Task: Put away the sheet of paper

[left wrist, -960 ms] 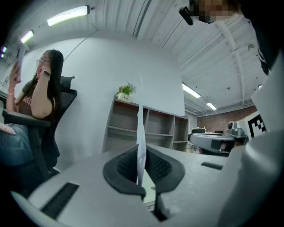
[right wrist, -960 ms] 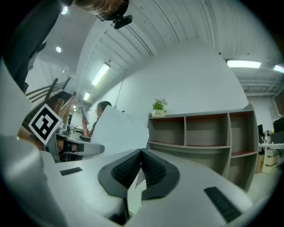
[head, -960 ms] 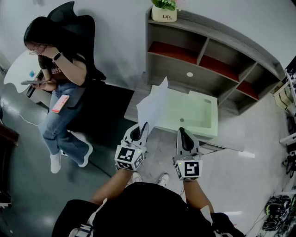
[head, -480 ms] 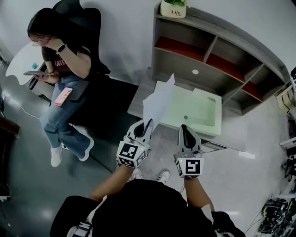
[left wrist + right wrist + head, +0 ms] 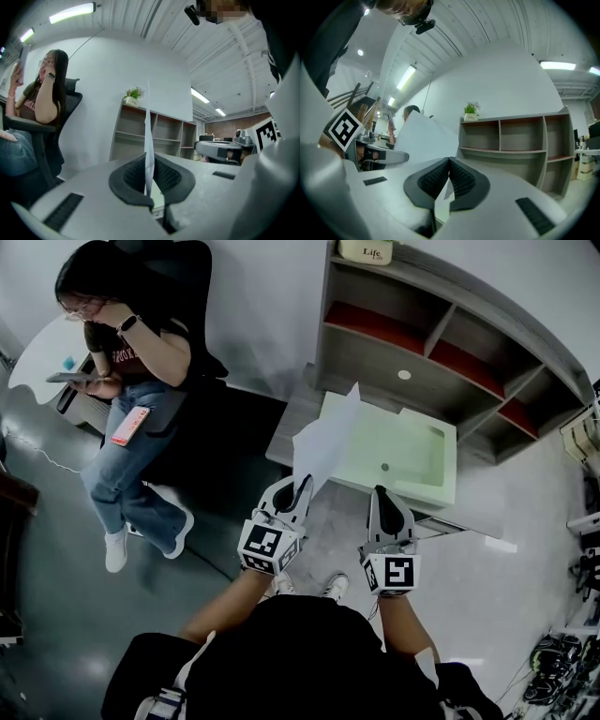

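Sheet of paper rises upright from the pinching fingers of the left gripper, likely for carrying to the shelf ahead; the right gripper beside it has its fingers pressed together, empty.

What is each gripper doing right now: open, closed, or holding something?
left gripper: closed on the sheet of paper, which stands up from its jaws.
right gripper: closed, nothing between its jaws.

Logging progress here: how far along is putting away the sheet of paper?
Done: the sheet of paper is picked up, clamped on edge in the left gripper. In hand: it is held upright by the pale green tray before the shelf unit. Left: setting it down and letting go. The right gripper is shut, empty.
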Tool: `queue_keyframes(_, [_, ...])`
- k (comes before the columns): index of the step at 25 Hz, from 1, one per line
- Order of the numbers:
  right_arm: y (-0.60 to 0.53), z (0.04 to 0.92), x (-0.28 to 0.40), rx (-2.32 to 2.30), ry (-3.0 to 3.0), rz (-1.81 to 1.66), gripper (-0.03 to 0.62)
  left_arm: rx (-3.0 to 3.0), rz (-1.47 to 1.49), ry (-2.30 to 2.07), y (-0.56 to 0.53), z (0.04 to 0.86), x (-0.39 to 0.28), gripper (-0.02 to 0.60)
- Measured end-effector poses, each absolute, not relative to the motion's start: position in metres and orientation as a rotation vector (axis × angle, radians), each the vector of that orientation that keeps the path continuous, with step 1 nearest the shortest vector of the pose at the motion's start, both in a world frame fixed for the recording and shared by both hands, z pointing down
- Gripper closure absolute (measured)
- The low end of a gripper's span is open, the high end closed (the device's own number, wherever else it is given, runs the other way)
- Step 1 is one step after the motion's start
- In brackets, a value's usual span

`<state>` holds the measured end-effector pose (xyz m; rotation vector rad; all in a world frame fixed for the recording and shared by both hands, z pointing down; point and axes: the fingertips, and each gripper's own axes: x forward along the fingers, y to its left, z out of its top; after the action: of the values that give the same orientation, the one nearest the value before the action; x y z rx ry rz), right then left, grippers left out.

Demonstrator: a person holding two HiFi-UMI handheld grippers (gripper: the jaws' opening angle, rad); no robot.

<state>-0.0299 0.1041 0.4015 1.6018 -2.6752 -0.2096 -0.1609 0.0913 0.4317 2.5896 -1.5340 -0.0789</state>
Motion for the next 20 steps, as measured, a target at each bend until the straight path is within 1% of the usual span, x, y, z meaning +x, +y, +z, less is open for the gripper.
queue_keyframes(4, [0.109,0.412,-0.033,1.586,-2.658,-0.233,0.572,2.58,-0.071,-1.47,0.093,0.443,-0.168,0.575])
queue_keyframes(14, [0.086,0.427,0.019,1.705,-2.569,-0.179,0.572,2.584,-0.063,-1.339,0.074,0.459,-0.14,0.575])
queue_keyframes(20, [0.048,0.423,0.056,1.719,-2.561,-0.193,0.572,2.545,-0.074,-1.389,0.037,0.459,-0.131,0.575])
